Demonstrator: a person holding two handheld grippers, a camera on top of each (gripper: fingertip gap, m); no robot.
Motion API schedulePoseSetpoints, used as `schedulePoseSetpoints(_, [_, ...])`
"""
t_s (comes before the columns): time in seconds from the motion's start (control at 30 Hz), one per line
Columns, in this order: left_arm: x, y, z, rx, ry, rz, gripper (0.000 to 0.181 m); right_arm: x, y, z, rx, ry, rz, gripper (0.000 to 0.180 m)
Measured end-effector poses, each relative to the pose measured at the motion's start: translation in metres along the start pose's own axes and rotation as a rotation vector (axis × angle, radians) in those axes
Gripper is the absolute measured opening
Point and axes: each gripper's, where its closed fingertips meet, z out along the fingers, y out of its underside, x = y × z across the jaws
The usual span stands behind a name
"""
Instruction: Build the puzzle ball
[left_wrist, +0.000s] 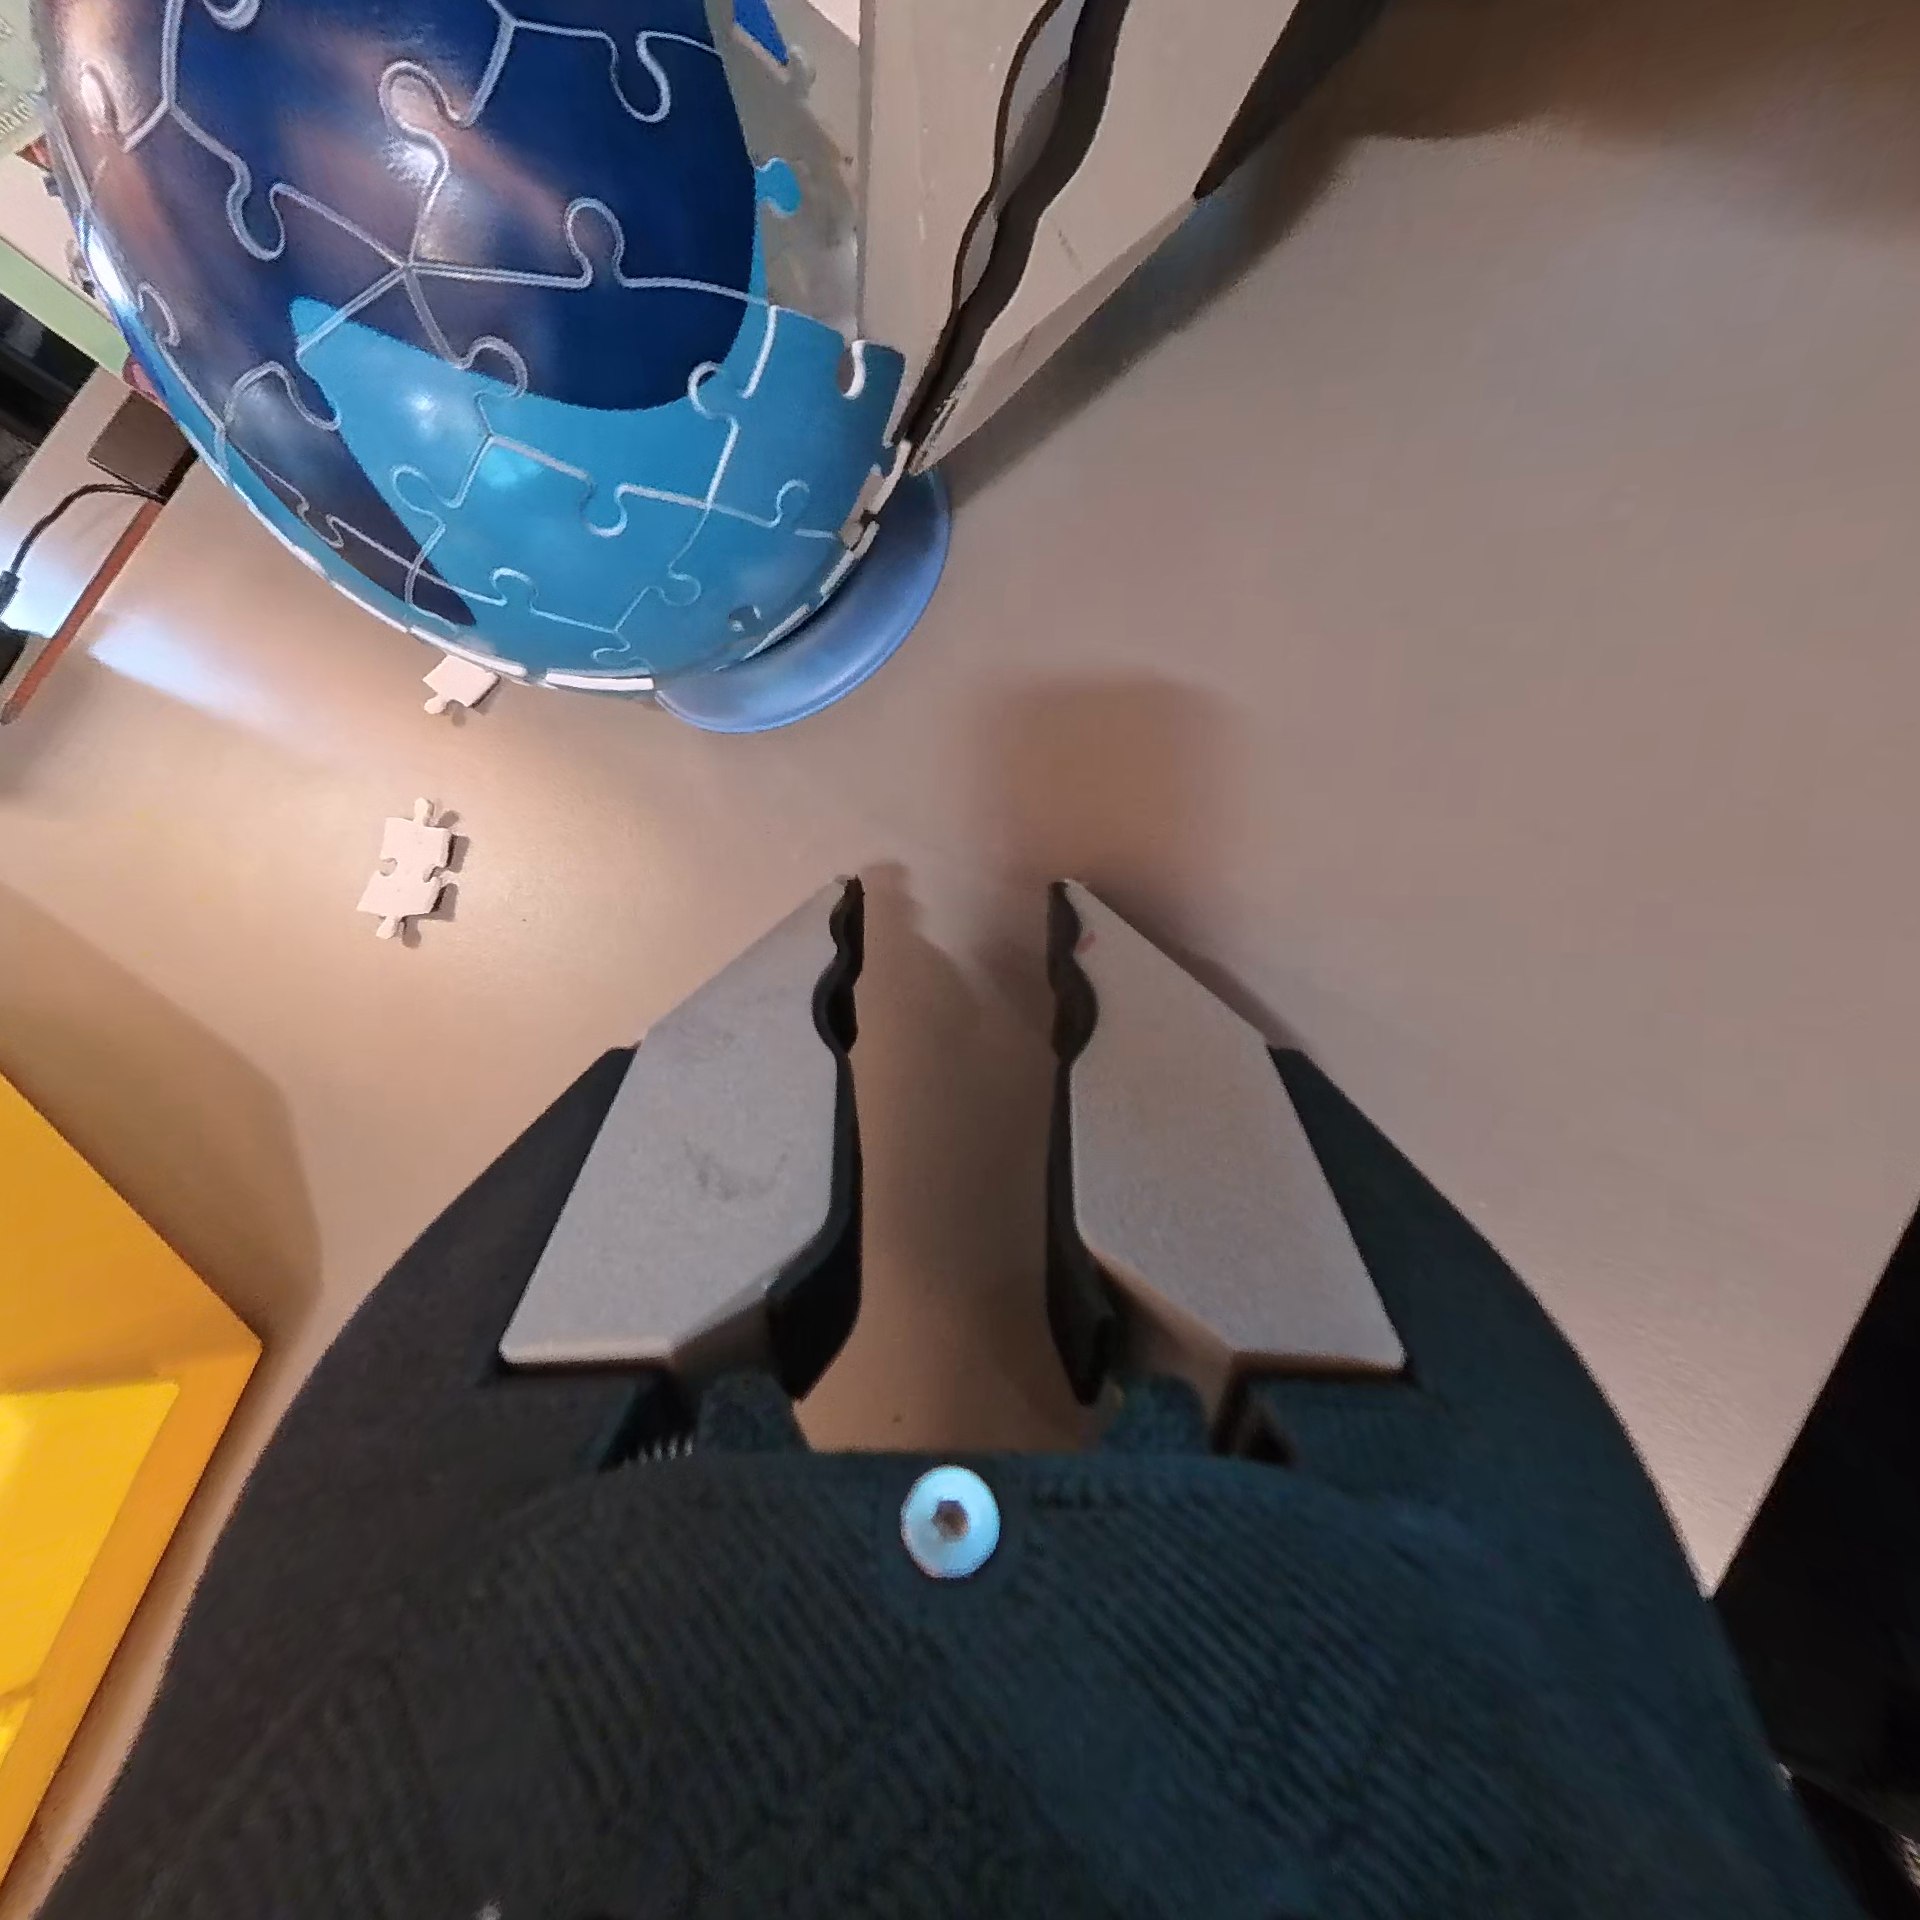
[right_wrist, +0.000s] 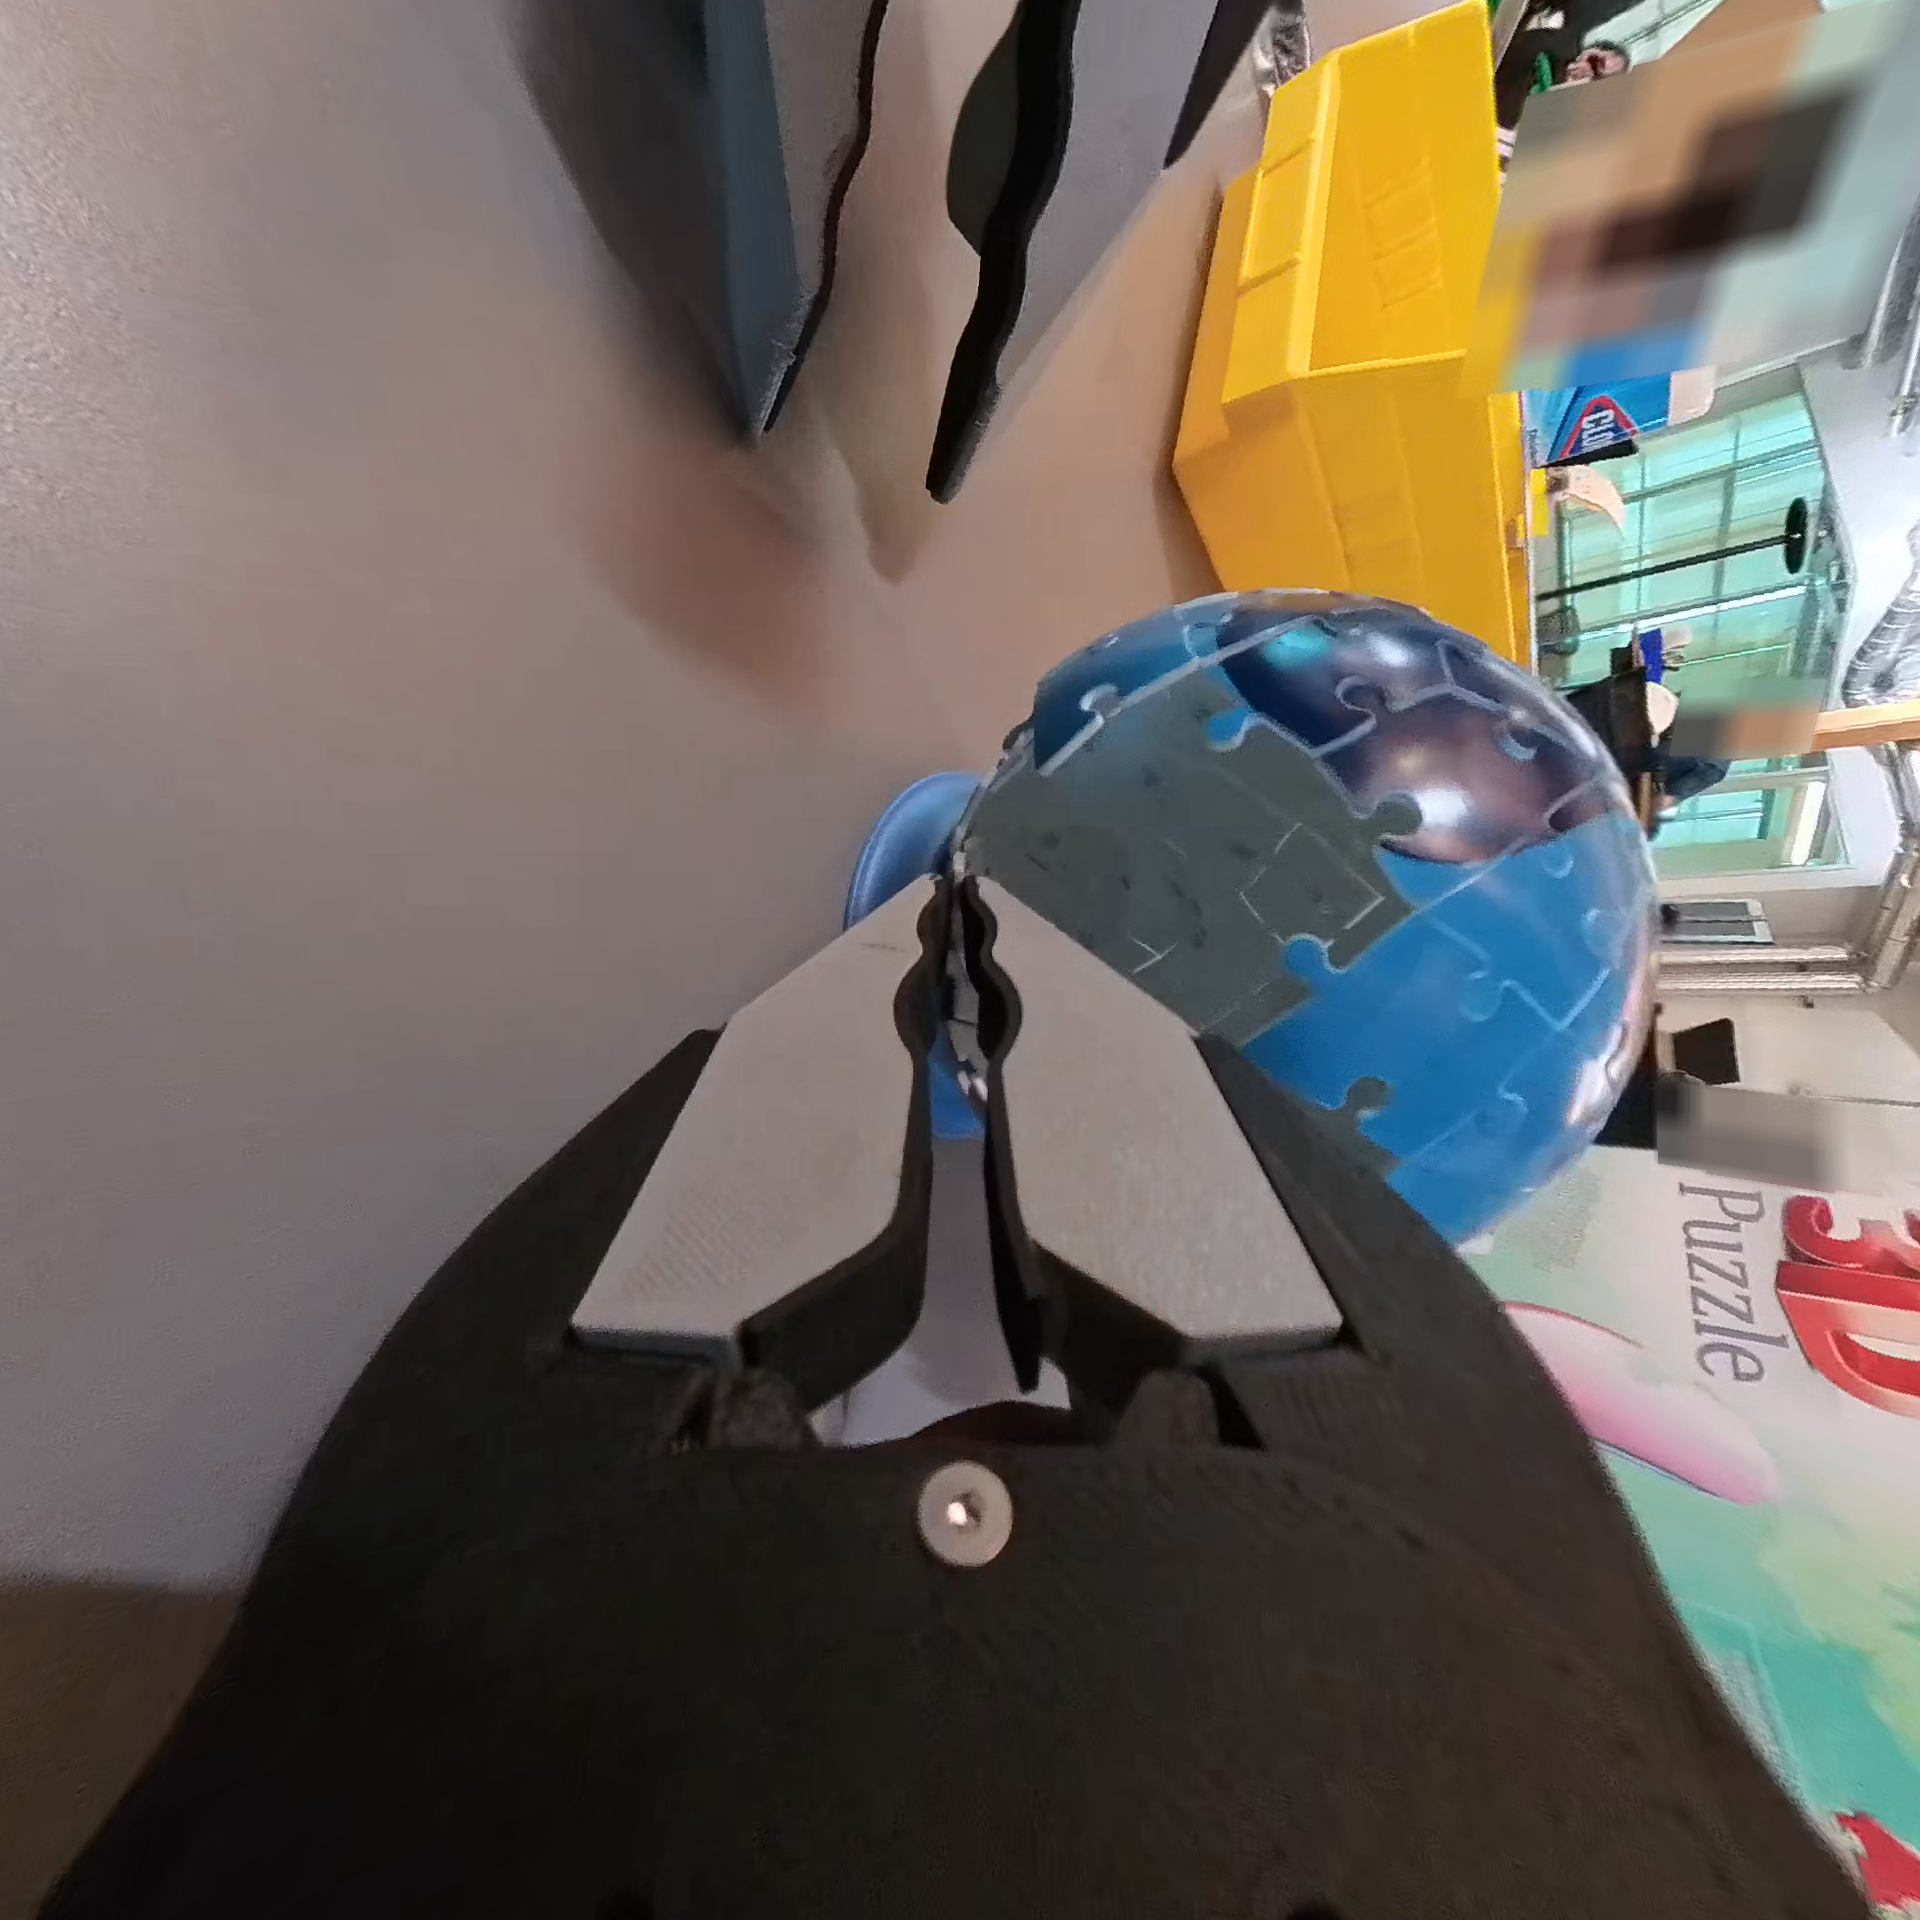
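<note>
Blue puzzle ball, largely assembled, sits on a blue stand on the beige table. Left wrist view: the left gripper hovers over bare tabletop short of the ball, fingers parted with a clear gap, nothing between them. Only this view shows two loose white puzzle pieces, one just beside the ball's lower edge, the other a little nearer the gripper. It also shows the right gripper coming in from above, its tips at the ball's open edge near the stand. Right wrist view: the right gripper's fingers are nearly together, pinching a thin puzzle piece edge-on, with the tips touching the rim of the ball where grey-backed pieces meet. Only this view shows the printed puzzle box beside the ball and glazed windows beyond. A yellow bin stands on the table well apart from the ball, and appears at the left edge in the left view. The table's right edge lies close to the left gripper; open surface lies between the gripper and the stand.
</note>
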Motion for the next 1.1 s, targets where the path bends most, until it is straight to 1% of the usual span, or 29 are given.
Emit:
schedulePoseSetpoints(0.27, [0.000,0.000,0.000,-0.001,-0.008,0.003,0.034,0.001,0.001,-0.002,0.004,-0.010,0.002,0.000])
schedulePoseSetpoints(0.63, [0.001,-0.001,-0.001,0.001,-0.007,0.016,0.031,0.004,-0.008,-0.012,0.048,0.096,0.049,0.000])
schedulePoseSetpoints(0.73, [0.003,-0.001,0.000,0.001,0.010,0.019,0.027,0.005,-0.011,-0.014,0.055,0.143,0.054,0.000])
schedulePoseSetpoints(0.83, [0.002,-0.001,0.000,0.001,0.007,0.014,0.029,0.010,-0.014,-0.018,0.085,0.196,0.088,0.000])
schedulePoseSetpoints(0.93, [0.001,-0.001,0.001,0.004,-0.009,0.035,0.029,0.014,-0.010,-0.019,0.086,0.245,0.100,0.000])
schedulePoseSetpoints(1.1, [0.004,-0.002,0.000,0.004,-0.007,0.052,0.026,0.018,0.002,-0.018,0.039,0.268,0.107,0.000])
